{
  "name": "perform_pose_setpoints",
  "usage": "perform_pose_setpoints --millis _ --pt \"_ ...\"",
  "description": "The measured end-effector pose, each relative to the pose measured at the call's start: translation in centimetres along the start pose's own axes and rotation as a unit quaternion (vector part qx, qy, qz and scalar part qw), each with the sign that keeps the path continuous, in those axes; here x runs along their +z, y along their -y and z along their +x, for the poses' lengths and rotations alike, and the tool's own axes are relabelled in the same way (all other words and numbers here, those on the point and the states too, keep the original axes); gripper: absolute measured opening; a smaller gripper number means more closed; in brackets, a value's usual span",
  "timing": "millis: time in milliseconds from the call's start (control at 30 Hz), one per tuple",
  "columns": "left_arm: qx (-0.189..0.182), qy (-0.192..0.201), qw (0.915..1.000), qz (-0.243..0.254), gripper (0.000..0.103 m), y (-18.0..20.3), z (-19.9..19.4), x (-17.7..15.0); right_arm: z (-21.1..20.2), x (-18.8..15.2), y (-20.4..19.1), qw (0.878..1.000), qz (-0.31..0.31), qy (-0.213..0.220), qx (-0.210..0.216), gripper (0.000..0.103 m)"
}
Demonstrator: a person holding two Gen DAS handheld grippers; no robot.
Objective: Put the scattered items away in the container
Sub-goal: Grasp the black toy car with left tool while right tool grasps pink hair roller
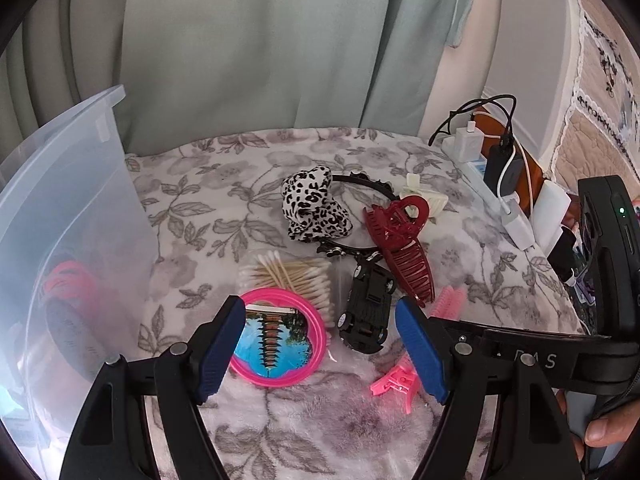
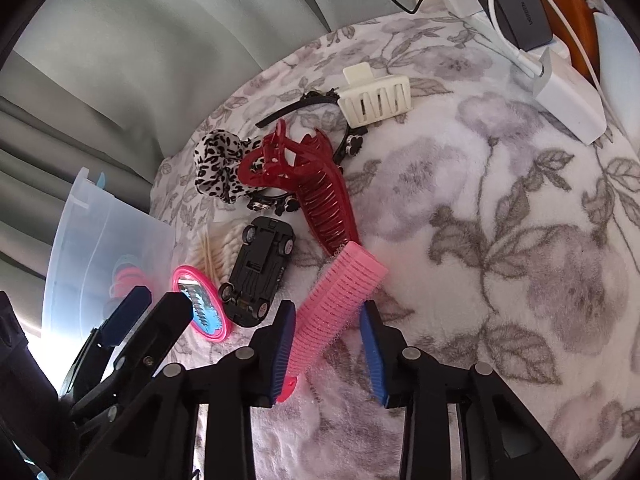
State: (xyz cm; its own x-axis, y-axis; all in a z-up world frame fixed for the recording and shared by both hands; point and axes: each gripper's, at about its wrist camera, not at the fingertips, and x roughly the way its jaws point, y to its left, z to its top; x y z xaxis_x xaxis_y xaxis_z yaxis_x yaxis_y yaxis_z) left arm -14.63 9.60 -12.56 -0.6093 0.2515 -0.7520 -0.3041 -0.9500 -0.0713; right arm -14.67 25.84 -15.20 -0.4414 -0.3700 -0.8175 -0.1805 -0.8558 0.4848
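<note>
A clear plastic container (image 1: 60, 220) stands at the left on the floral blanket, with a pink coil (image 1: 68, 280) showing through its wall. My left gripper (image 1: 320, 344) is open, low over a pink round mirror (image 1: 280, 336) and a black toy car (image 1: 366, 312). Beyond them lie a pack of cotton swabs (image 1: 296, 276), a red claw clip (image 1: 400, 248), a leopard scrunchie (image 1: 312, 204), a black headband (image 1: 360, 182) and a cream clip (image 1: 424, 198). My right gripper (image 2: 329, 346) is open and straddles a pink hair roller (image 2: 340, 300). A small pink clip (image 1: 394, 386) lies beside it.
A power strip with chargers and cables (image 1: 500, 168) runs along the blanket's right back edge. Pale curtains (image 1: 260, 60) hang behind. A person's hand (image 1: 604, 432) holds the right gripper's handle at the lower right. Bare blanket (image 2: 500, 240) spreads to the right of the roller.
</note>
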Motion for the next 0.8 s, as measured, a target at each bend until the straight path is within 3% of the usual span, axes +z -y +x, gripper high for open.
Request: perform_pose_setpoints --millis 300,500,800 --pt "-0.021 -0.036 0.9974 0.059 0.078 3.5 2.7 0.9 -2.8 1.7 4.3 0.999 0.033 0.025 -0.029 0.036" --pt "0.02 -0.06 0.9941 0.088 0.078 4.9 5.4 0.8 -3.4 2.0 6.6 0.998 0.059 0.022 -0.021 0.036" --pt "0.041 -0.057 0.9925 0.099 0.078 5.5 6.6 0.4 -2.2 2.2 6.3 0.997 0.07 0.016 -0.024 0.043"
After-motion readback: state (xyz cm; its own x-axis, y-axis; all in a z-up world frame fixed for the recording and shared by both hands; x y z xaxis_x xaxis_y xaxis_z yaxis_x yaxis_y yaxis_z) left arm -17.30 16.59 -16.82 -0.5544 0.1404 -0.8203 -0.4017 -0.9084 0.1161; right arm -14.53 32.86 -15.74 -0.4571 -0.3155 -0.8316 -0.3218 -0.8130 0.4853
